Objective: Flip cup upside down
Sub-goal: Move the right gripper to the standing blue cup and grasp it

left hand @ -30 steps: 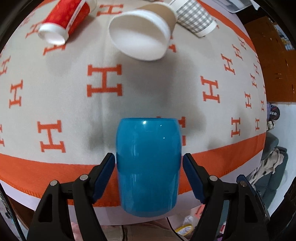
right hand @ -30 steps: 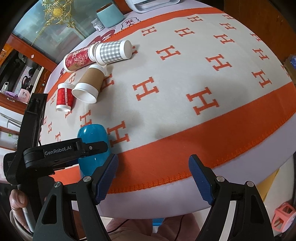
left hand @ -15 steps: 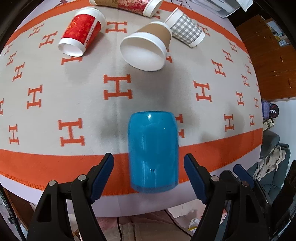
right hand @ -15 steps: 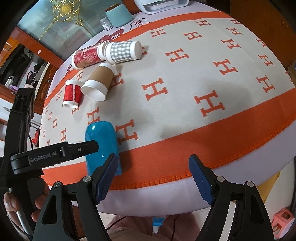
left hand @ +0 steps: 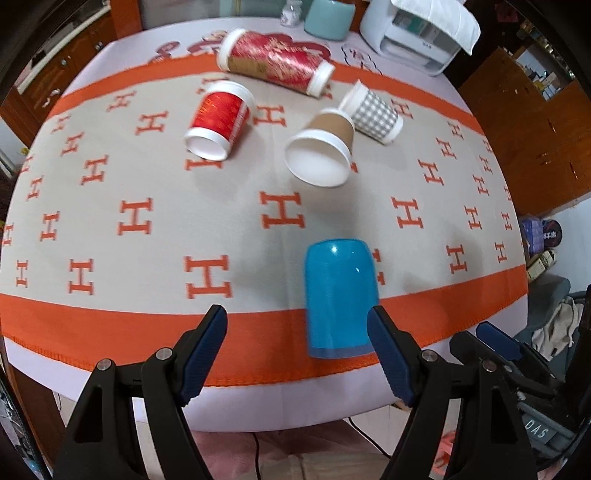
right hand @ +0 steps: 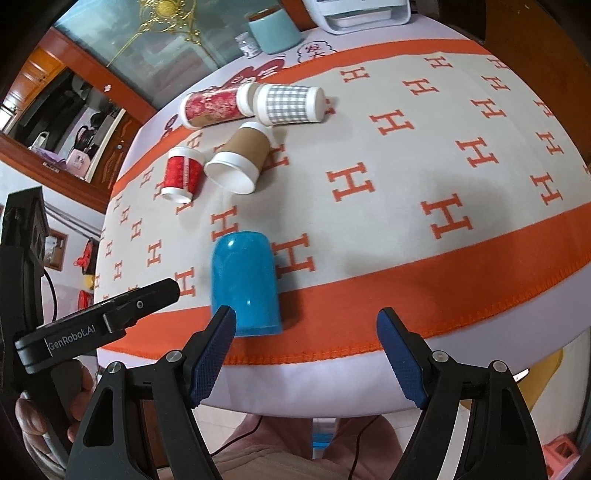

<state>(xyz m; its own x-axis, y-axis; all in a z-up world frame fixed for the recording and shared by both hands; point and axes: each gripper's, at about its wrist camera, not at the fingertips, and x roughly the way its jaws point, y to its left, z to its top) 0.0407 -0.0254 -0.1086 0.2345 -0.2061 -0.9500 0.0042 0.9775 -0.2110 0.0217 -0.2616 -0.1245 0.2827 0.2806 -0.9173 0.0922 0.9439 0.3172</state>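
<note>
A glossy blue cup (left hand: 340, 298) stands mouth-down on the orange border of the table cloth near the front edge; it also shows in the right wrist view (right hand: 243, 282). My left gripper (left hand: 297, 354) is open and empty, drawn back from the cup, which stands just inside its right finger (left hand: 388, 354). My right gripper (right hand: 306, 358) is open and empty, off the table's front edge, with the cup beyond its left finger (right hand: 212, 356). The left gripper's body also shows at the left of the right wrist view (right hand: 96, 325).
Several paper cups lie on their sides at the back: a red one (left hand: 219, 120), a brown one (left hand: 325, 149), a grey checked one (left hand: 373, 112) and a long red patterned tube (left hand: 275, 62). A white printer (left hand: 417, 33) and a teal jar (left hand: 327, 18) stand behind.
My left gripper has pulled back and up away from the blue cup, which stays standing mouth-down. The right gripper has also drawn back a little.
</note>
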